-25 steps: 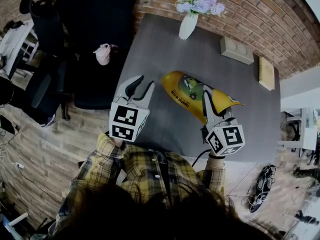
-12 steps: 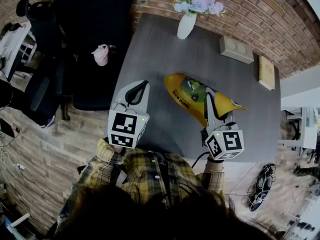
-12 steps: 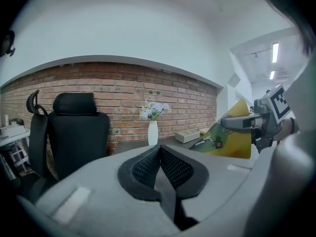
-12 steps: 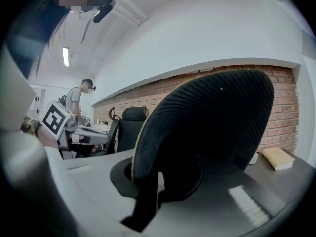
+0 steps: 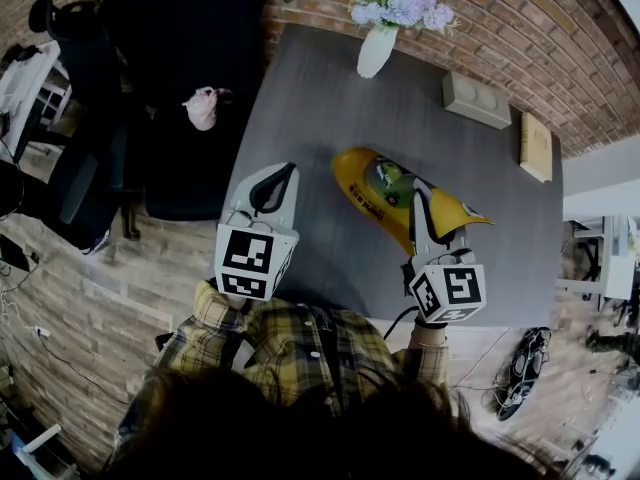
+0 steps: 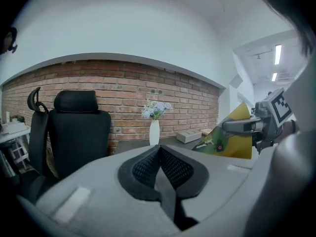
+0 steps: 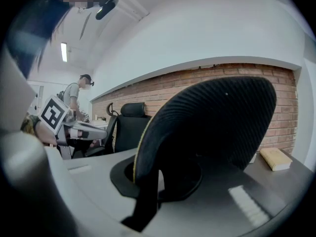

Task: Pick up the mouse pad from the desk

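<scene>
right tool [image 5: 422, 200] is clamped on the near edge of the yellow mouse pad [image 5: 372, 190], centre-right of frame, so it curls up from the grey tabletop [image 5: 330, 88]; left tool [image 5: 284, 176] w/ jaws shut on nothing, idle at centre-left, prob not needed

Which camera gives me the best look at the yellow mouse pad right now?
The head view: the yellow printed mouse pad shows nearly whole, one end raised in the right gripper. The left gripper view catches a side-on sliver; the right gripper view shows only its black ribbed underside between shut jaws.
</scene>
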`<action>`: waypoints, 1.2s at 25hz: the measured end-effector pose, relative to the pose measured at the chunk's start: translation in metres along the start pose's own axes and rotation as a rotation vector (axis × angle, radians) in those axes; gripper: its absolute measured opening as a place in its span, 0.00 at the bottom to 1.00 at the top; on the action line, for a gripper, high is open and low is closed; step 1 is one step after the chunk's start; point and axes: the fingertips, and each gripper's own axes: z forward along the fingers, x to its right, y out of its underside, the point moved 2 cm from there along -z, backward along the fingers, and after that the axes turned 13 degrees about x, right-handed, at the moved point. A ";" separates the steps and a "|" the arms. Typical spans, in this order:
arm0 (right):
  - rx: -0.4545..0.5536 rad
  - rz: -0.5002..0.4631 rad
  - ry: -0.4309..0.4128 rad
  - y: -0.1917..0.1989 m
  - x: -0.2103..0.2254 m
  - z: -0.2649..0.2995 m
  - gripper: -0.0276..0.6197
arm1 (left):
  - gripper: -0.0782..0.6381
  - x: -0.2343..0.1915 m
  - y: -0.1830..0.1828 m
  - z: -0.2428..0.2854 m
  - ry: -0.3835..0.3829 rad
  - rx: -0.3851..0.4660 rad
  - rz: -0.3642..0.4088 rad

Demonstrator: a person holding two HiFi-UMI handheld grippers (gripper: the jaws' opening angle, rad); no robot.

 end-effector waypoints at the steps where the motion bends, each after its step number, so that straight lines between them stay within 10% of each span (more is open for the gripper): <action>1: -0.001 -0.001 -0.003 0.000 -0.001 0.001 0.06 | 0.10 0.000 0.000 0.001 -0.001 0.000 0.000; 30: 0.030 0.014 0.010 -0.006 -0.006 0.008 0.06 | 0.10 -0.005 -0.011 0.002 -0.005 0.029 0.027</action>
